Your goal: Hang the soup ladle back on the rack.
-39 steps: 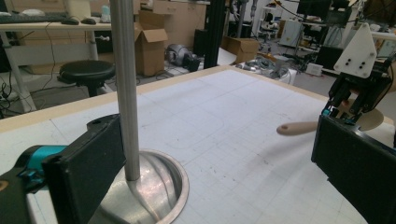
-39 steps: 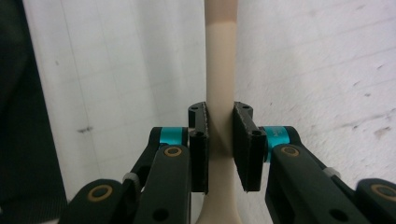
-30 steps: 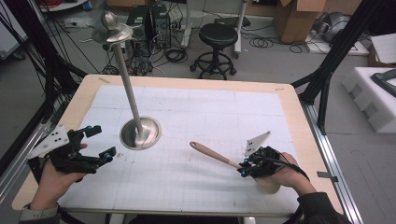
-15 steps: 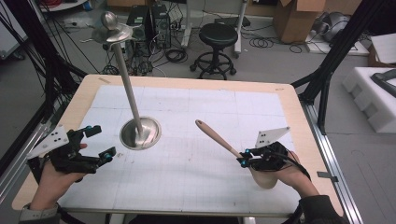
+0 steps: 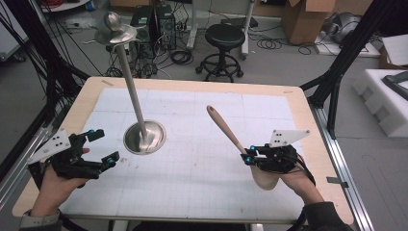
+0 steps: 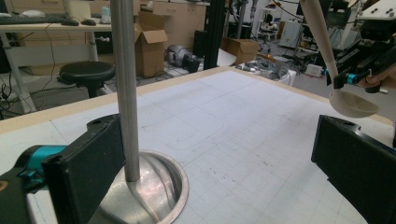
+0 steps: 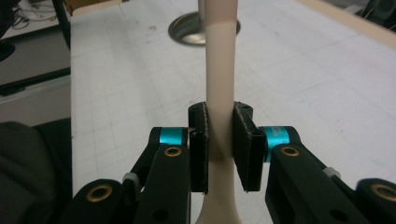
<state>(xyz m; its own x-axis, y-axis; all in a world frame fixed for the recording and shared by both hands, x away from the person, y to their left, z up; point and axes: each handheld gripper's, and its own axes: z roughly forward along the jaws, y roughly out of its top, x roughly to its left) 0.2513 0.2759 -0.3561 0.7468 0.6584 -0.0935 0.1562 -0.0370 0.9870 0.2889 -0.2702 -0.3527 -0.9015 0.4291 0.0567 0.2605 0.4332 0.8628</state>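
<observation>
— Two grippers are over the table (image 5: pixel 202 86); what does the right gripper (image 5: pixel 246 159) hold?
— Its jaws are clamped on the thin neck of a cream wooden spoon (image 5: pixel 226 130). The handle points up and away from the person, and the bowl hangs low near the hand, above the white mat.
— And the left gripper (image 5: pixel 103 147)?
— Its jaws stand wide apart and hold nothing. It is at the left side of the table, near the metal stand (image 5: pixel 137 115).
— Where is this stand?
— Its round base rests on the mat, left of the middle. A tall pole rises from it, with a small dish on top.
</observation>
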